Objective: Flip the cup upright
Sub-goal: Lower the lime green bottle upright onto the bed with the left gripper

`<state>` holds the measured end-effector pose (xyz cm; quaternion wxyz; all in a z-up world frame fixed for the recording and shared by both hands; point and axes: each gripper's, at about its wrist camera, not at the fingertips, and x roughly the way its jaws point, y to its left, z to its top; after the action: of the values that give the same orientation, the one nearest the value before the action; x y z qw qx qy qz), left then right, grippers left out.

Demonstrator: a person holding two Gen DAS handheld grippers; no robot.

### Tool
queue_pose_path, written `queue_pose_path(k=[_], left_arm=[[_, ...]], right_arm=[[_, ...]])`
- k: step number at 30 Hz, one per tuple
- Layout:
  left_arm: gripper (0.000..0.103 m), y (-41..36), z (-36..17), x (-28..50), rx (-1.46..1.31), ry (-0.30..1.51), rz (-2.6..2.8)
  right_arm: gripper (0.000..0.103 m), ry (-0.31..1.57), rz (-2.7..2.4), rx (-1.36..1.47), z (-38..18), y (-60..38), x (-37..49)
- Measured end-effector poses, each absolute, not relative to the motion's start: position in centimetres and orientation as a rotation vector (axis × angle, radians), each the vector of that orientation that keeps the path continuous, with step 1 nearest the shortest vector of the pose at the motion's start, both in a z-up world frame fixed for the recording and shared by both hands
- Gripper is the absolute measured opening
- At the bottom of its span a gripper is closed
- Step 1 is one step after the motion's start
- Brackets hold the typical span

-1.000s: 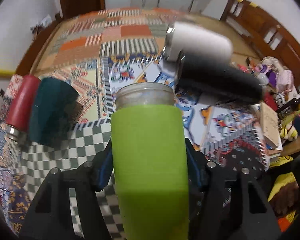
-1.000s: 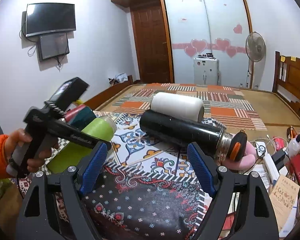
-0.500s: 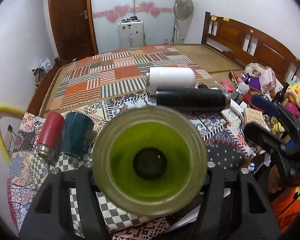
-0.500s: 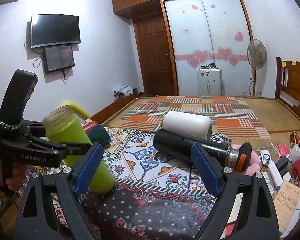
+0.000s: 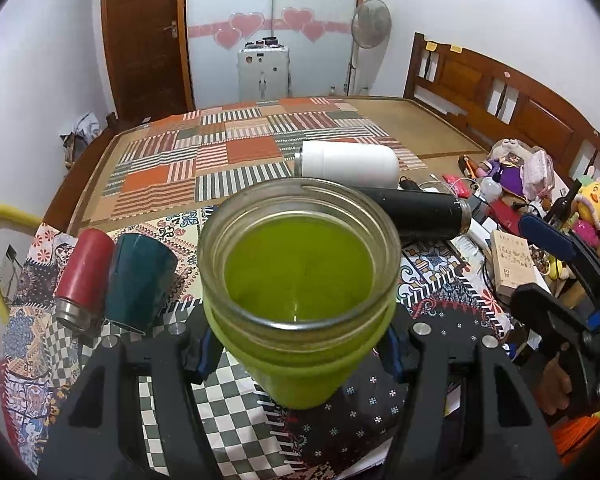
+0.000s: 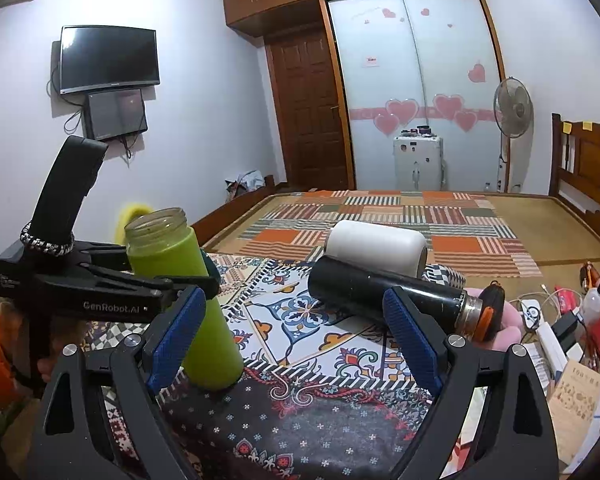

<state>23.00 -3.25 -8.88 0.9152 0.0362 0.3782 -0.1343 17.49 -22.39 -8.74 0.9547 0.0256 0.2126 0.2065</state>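
Nearly upright green cup (image 6: 184, 300), open-mouthed.

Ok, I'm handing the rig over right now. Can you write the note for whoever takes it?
Left tongs: shut on the green cup, gripping its sides.
Right tongs: open, holding nothing, hovering over the cloth.
Green cup: mouth up, leaning a little, base at or just above the cloth; contact is not clear.
Lying on their sides: white bottle, black flask, red bottle, teal cup.
Done: green cup turned mouth up.
Left: set it square, release, then likely the teal cup.
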Motion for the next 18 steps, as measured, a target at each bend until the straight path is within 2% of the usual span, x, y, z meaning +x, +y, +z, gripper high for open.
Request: queue_pose_path(k=[1, 2, 3, 5, 13, 18], left_arm=[[0.063, -3.3, -8.9, 22.8, 0.079, 0.774, -0.271], [0.068, -3.4, -8.9, 22.5, 0.093, 0.767, -0.259], [0.079, -3.4, -8.8, 22.2, 0.101, 0.759, -0.252], [0.091, -3.2, -8.5, 21.1, 0.106, 0.719, -0.249], [0.092, -1.0, -5.6, 15.8, 0.057, 0.584, -0.186], [0.092, 0.6, -2.5, 10.5, 0.018, 0.424, -0.134]], right_arm=[[0.089, 0.433, 0.419, 0.053, -8.7, -22.4, 17.5], [0.089, 0.435, 0.418, 0.055, -8.7, -22.4, 17.4], [0.089, 0.436, 0.417, 0.059, -8.6, -22.4, 17.4], [0.089, 0.439, 0.418, 0.068, -8.4, -22.4, 17.2], [0.09, 0.393, 0.403, 0.068, -5.9, -21.7, 14.3], [0.098, 0.321, 0.381, 0.048, -3.5, -20.9, 11.3]])
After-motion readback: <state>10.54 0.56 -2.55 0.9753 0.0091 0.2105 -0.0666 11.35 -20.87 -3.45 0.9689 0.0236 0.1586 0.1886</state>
